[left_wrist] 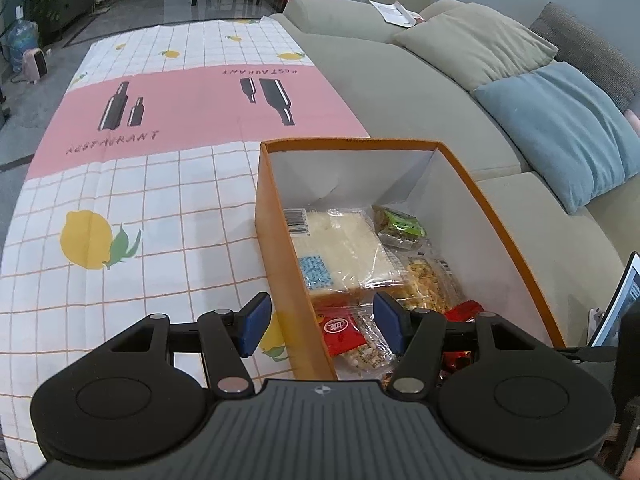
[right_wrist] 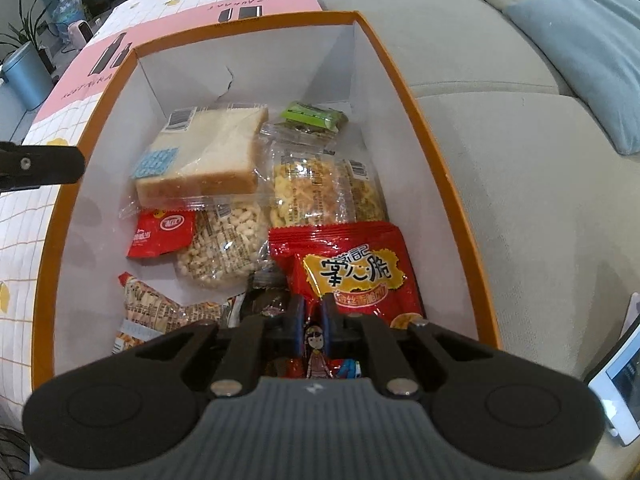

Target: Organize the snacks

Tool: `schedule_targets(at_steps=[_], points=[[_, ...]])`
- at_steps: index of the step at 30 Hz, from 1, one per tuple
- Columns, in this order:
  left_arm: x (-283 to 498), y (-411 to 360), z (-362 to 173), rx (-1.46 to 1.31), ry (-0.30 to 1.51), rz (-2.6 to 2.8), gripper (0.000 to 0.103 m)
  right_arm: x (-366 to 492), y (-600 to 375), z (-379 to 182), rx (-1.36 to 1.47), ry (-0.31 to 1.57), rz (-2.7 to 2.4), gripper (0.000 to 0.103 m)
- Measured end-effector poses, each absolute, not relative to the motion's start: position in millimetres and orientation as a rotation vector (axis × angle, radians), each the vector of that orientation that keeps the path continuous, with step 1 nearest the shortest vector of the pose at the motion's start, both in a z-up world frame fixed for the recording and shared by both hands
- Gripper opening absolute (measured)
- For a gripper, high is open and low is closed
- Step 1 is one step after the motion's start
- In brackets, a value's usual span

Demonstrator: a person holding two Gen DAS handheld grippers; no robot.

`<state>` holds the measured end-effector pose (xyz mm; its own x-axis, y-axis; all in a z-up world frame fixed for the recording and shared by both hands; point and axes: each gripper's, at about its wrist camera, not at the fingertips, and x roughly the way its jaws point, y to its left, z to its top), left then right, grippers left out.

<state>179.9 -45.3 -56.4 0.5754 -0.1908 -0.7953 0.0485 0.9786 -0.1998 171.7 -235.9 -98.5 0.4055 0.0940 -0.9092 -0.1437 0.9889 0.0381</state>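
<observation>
The right gripper (right_wrist: 311,312) reaches down into the orange box (right_wrist: 440,168), jaws clamped on a red snack packet (right_wrist: 352,268) at its near end. The left gripper (left_wrist: 316,320) straddles the box's left wall, jaws spread wide. Farther in lies wrapped bread (right_wrist: 204,156).

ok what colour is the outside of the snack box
Orange outside, white inside; the box shows it best in the left wrist view.

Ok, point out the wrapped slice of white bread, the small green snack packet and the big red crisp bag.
Wrapped slice of white bread (right_wrist: 208,156), right wrist view, top face.
Small green snack packet (right_wrist: 314,117), right wrist view, middle.
Big red crisp bag (right_wrist: 352,268), right wrist view, yellow label.
</observation>
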Motion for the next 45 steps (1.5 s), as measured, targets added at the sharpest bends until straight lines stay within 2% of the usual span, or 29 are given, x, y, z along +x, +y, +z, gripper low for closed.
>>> schedule_targets(at_steps=[5, 7, 14, 16, 20, 23, 27, 32, 37, 42, 45], points=[[168, -48, -38, -0.137, 0.909, -0.129, 0.069, 170, -241, -99, 0.009, 1.118, 0.153, 0.007], [161, -48, -28, -0.134, 0.885, -0.135, 0.069, 165, -249, -95, 0.074, 1.099, 0.150, 0.013], [123, -52, 28, -0.097, 0.783, -0.136, 0.069, 144, -261, -46, 0.188, 0.943, 0.122, 0.017], [109, -52, 44, -0.084, 0.747, -0.104, 0.074, 135, -259, -28, 0.196, 0.899, 0.126, 0.018], [82, -48, 65, -0.078, 0.739, -0.076, 0.075, 104, -255, 5, 0.242, 0.797, 0.145, 0.021], [62, -43, 72, -0.075, 0.699, -0.079, 0.082, 81, -248, 20, 0.267, 0.744, 0.152, 0.024], [38, -42, 64, -0.027, 0.603, -0.075, 0.085, 55, -231, 25, 0.252, 0.710, 0.139, 0.027], [21, -37, 41, -0.012, 0.570, -0.067, 0.085, 21, -209, 10, 0.244, 0.690, 0.144, 0.027], [19, -34, 9, -0.003, 0.609, -0.093, 0.082, -5, -194, -6, 0.199, 0.652, 0.163, 0.027], [17, -38, -18, -0.041, 0.529, -0.058, 0.082, -13, -186, -19, 0.176, 0.608, 0.174, 0.027], [25, -39, -28, -0.062, 0.578, -0.067, 0.082, -12, -182, -24, 0.143, 0.568, 0.169, 0.027]])
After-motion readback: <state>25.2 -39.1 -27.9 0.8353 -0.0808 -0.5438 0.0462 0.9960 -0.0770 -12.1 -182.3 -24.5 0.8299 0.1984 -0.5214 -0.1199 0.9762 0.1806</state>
